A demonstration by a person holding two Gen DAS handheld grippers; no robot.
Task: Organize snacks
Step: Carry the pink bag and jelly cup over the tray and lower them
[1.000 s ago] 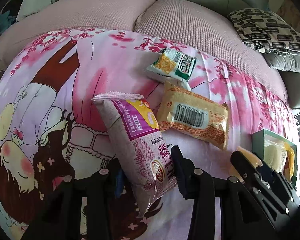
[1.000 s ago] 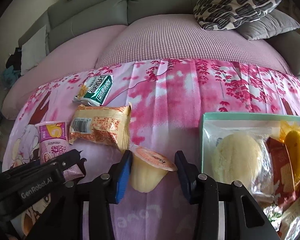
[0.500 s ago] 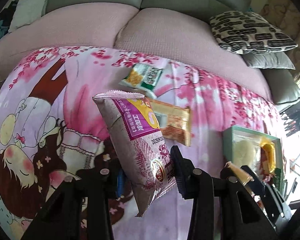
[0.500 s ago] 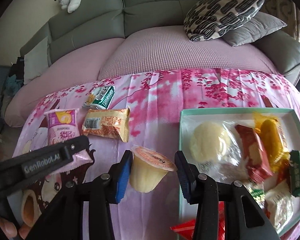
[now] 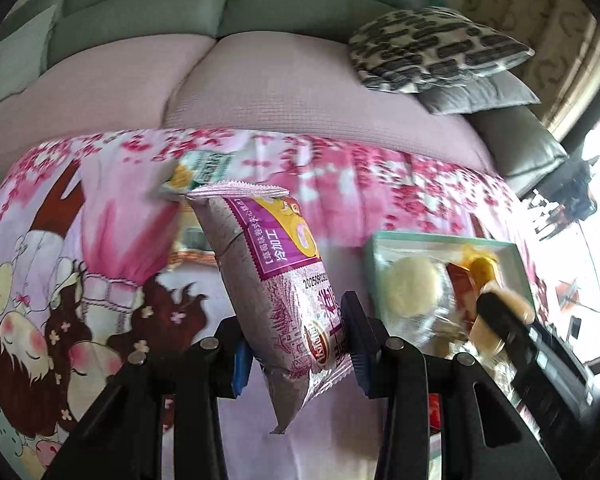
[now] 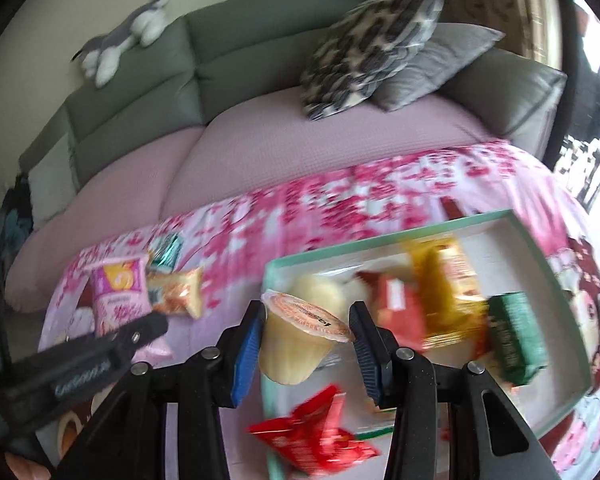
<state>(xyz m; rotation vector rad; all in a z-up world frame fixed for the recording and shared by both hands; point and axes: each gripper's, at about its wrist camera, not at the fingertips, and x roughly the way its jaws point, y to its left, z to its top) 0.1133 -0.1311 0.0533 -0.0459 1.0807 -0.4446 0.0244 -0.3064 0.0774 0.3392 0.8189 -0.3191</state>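
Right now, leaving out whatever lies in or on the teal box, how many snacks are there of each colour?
Purple packet: 1
Green packet: 1
Orange packet: 1
Yellow jelly cup: 1
Total: 4

Left gripper (image 5: pixel 296 354): angled downward, jaws clamped on a snack bag (image 5: pixel 276 280) that stands up toward 12 o'clock. Right gripper (image 6: pixel 306 346): angled downward, jaws clamped on a jelly cup (image 6: pixel 296 338), lid tilted toward 2 o'clock.
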